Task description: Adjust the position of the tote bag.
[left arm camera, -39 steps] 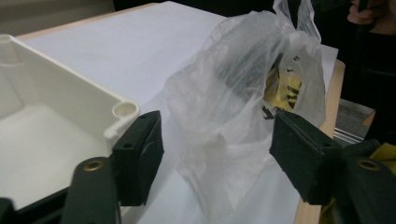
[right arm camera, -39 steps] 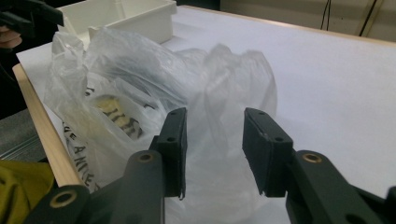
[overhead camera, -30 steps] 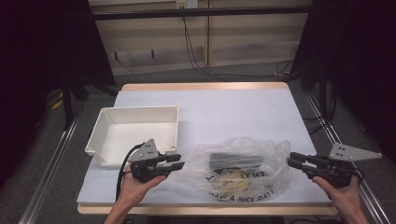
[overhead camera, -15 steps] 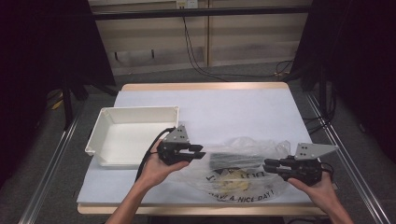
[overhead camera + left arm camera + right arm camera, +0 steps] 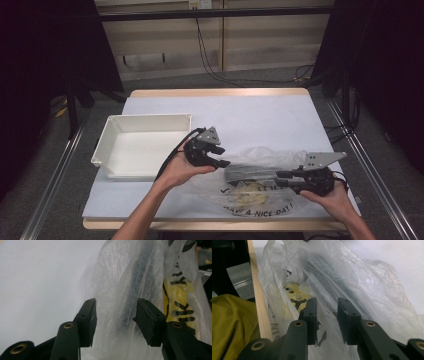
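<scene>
Both tongs, left tongs (image 5: 220,157) and right tongs (image 5: 283,179), gaping open, gripping nothing, flanking plastic bag (image 5: 260,180) lying lower center on white-covered desk (image 5: 260,117); dark room surrounding.

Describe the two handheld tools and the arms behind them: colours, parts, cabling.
Left tool and right tool: black bodies, each topped by a grey three-cornered plate with small holes. Black jaws with flat rectangular pads and brass-coloured pivot pins. A black cable loops from the left one. Forearms bare, no sleeves.

Grey floor (image 5: 60,200), wood-panelled wall (image 5: 260,35), dark curtains (image 5: 385,60) beside.
</scene>
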Tool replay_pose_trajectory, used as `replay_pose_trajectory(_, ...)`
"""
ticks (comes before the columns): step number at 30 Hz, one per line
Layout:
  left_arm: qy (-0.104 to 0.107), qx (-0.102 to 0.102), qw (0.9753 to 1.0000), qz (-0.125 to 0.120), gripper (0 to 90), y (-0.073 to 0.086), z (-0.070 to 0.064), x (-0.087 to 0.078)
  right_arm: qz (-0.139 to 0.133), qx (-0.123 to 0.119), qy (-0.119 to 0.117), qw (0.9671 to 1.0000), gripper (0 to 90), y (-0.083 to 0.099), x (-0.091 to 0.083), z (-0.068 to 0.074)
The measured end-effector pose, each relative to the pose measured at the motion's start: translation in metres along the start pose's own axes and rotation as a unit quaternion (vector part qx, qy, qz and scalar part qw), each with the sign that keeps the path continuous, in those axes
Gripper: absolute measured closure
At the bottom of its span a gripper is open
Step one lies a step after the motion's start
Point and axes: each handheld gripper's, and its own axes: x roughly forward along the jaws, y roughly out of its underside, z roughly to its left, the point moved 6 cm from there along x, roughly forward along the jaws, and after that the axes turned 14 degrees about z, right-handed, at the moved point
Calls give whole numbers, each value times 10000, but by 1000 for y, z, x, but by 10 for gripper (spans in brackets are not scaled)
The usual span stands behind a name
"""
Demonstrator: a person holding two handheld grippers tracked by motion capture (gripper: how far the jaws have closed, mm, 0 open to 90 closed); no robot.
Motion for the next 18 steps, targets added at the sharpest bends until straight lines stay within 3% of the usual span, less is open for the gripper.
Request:
replay_pose_trajectory(4,45,83,9997,225,513,-3,0,11,115,-84,-33,9999,700,-1,2,1)
replay_pose_trajectory(5,80,139,9994,307,550,-3,0,13,163,-104,-26,9998,699,0,3,1)
replay_pose_trajectory(6,77,203,9990,386,645,-3,-1,15,218,-122,-26,9997,688,0,4,1)
replay_pose_trajectory(10,-19,192,9984,528,878,-9,0,19,339,-131,-30,9993,694,4,10,0)
replay_pose_trajectory(13,-236,86,9972,709,896,-13,6,24,276,-114,-72,9995,746,7,10,0)
replay_pose_trajectory(18,-199,-134,9972,713,897,-17,19,30,260,-123,-41,9996,788,11,6,4)
